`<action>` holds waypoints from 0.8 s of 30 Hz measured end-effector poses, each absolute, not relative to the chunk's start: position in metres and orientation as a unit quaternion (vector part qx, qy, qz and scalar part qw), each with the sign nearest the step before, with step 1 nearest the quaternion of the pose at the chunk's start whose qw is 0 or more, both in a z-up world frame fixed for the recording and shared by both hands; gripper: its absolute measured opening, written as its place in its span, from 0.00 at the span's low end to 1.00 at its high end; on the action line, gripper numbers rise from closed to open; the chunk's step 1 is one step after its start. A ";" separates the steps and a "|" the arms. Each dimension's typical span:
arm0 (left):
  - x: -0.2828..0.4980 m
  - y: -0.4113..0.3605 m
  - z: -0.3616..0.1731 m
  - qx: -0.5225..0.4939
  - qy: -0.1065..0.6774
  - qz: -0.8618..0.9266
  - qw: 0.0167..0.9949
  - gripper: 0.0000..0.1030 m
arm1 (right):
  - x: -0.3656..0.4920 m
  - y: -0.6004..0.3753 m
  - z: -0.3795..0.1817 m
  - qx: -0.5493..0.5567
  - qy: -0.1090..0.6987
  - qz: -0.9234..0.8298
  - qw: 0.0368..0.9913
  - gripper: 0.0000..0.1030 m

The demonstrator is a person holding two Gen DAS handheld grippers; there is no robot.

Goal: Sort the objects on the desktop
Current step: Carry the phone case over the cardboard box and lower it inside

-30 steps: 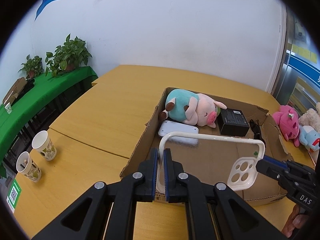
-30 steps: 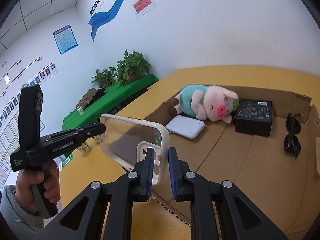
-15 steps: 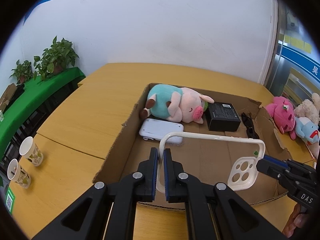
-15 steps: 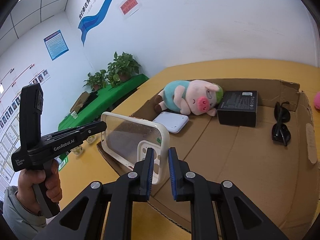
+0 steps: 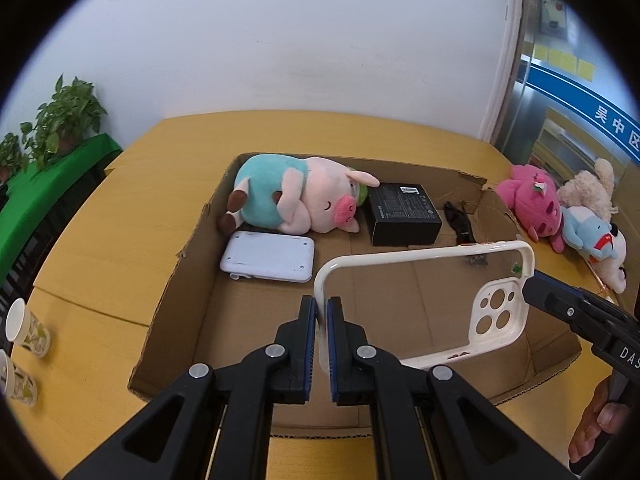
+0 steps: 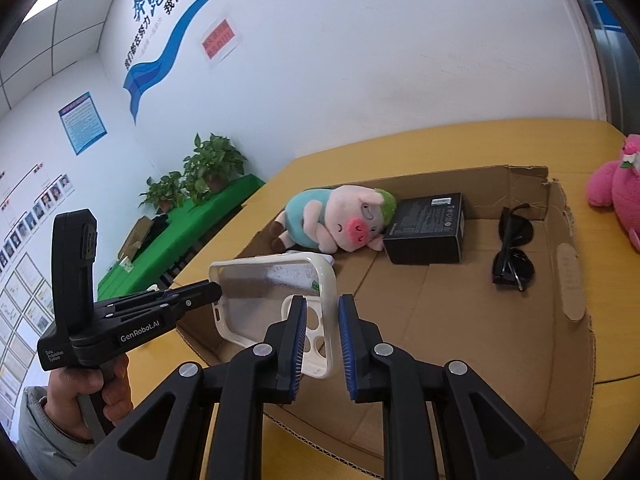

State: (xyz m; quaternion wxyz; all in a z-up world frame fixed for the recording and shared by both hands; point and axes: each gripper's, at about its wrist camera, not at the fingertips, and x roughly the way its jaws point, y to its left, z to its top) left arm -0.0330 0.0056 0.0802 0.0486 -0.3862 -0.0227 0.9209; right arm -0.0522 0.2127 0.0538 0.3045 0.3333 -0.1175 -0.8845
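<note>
Your left gripper point(image 5: 322, 306) is clamped tight on one short end of the clear phone case point(image 5: 424, 304), whose cream rim stands on its long edge above the open cardboard box point(image 5: 188, 280); the camera-cutout end of the case points toward your right gripper point(image 6: 322, 316); in the right wrist view that gripper's jaws stand narrowly apart around the case's rim, with a clear gap on the right-hand side and the left-hand pad close against the rim, though whether it touches cannot be told, so the case hangs from your left grip; the right jaws have just been easing apart, with the rim between them; in the left wrist view the right gripper's black tip sits at the far edge of the case, and your fingers point(image 5: 596, 428) show low beside its handle; in the right wrist view your left hand point(image 6: 86, 392) wraps the handle of the left gripper, a grey sleeve point(image 6: 40, 432) below it; inside the box, a plush pig point(image 5: 296, 200) in a teal shirt lies on its side along the far wall, a black box point(image 5: 404, 212) just beside its snout, a white flat device point(image 5: 268, 256) on the floor in front of the pig, and black sunglasses point(image 6: 512, 248) folded near the far right corner; the box rests on a yellow table point(image 5: 120, 208); pink and pale plush toys point(image 5: 560, 208) lie on the table outside the box, and two paper cups point(image 5: 24, 332) stand well apart on the other side; potted plants point(image 6: 200, 176) sit on a green-covered bench point(image 6: 176, 240) by the wall.
</note>
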 end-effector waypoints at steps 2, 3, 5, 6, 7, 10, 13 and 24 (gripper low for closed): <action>-0.037 -0.002 0.080 -0.389 -0.023 0.919 0.056 0.05 | -0.056 0.208 0.053 0.341 -0.119 -0.884 0.297 0.17; -0.038 -0.006 0.079 -0.392 -0.024 0.918 0.057 0.05 | -0.057 0.205 0.053 0.347 -0.119 -0.882 0.295 0.17; -0.041 -0.017 0.078 -0.396 -0.026 0.916 0.058 0.05 | -0.060 0.196 0.049 0.358 -0.116 -0.879 0.294 0.17; -0.044 -0.024 0.077 -0.402 -0.026 0.914 0.058 0.05 | -0.063 0.189 0.046 0.368 -0.116 -0.874 0.294 0.17; -0.047 -0.030 0.076 -0.409 -0.025 0.910 0.058 0.05 | -0.067 0.182 0.042 0.379 -0.119 -0.868 0.296 0.17; -0.061 -0.042 0.066 -0.438 -0.012 0.897 0.056 0.05 | -0.078 0.164 0.025 0.408 -0.130 -0.853 0.298 0.17; -0.076 -0.047 0.048 -0.467 0.009 0.883 0.049 0.05 | -0.094 0.152 -0.002 0.450 -0.166 -0.830 0.286 0.22; -0.107 -0.042 -0.012 -0.552 0.084 0.829 0.024 0.05 | -0.109 0.112 -0.046 0.526 -0.160 -0.804 0.227 0.35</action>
